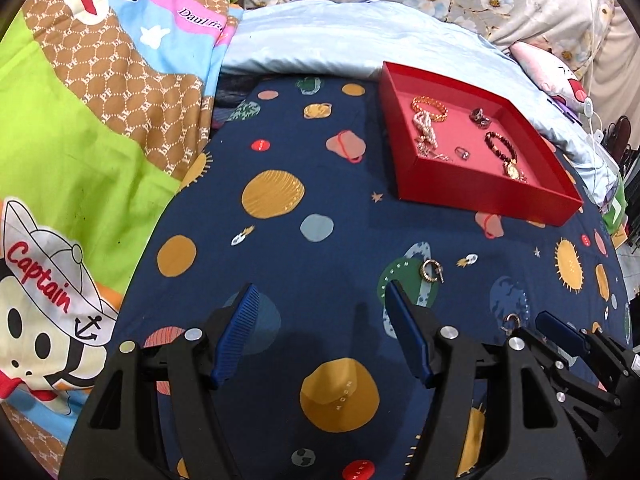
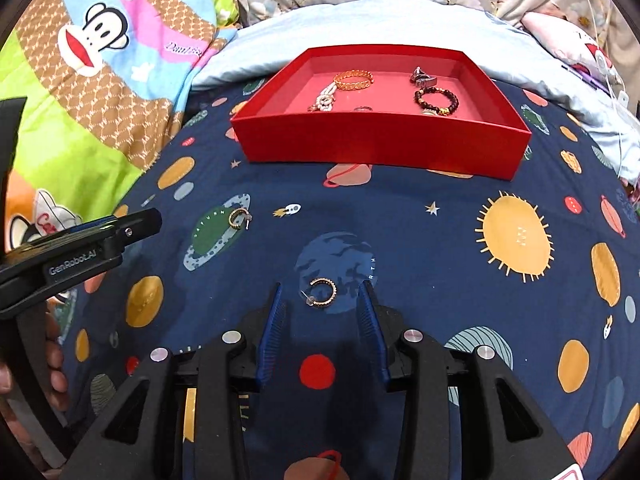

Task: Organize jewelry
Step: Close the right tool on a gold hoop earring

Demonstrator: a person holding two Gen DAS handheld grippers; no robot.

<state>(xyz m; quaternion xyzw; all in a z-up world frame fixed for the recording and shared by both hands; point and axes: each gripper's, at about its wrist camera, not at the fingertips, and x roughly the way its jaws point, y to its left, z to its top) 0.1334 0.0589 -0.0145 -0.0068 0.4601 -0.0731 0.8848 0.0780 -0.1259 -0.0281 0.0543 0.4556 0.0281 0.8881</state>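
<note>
While most pieces already lie in the red tray [image 2: 380, 142], two hoop earrings [image 2: 323, 293] [image 2: 239, 218] remain on the bedspread [image 2: 420, 240]; right gripper [image 2: 322, 312] straddles one, apparently untouched, left gripper [image 1: 322, 330] wide, empty.

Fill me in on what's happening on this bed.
A person is sorting jewelry into a shallow red cardboard tray on the space-print bedsheet; bracelets and rings already lie inside. Two small gold hoop earrings remain on the sheet. The right claw is open around one gold hoop earring, not yet gripping. The left claw is open and empty, near the other hoop earring.
</note>
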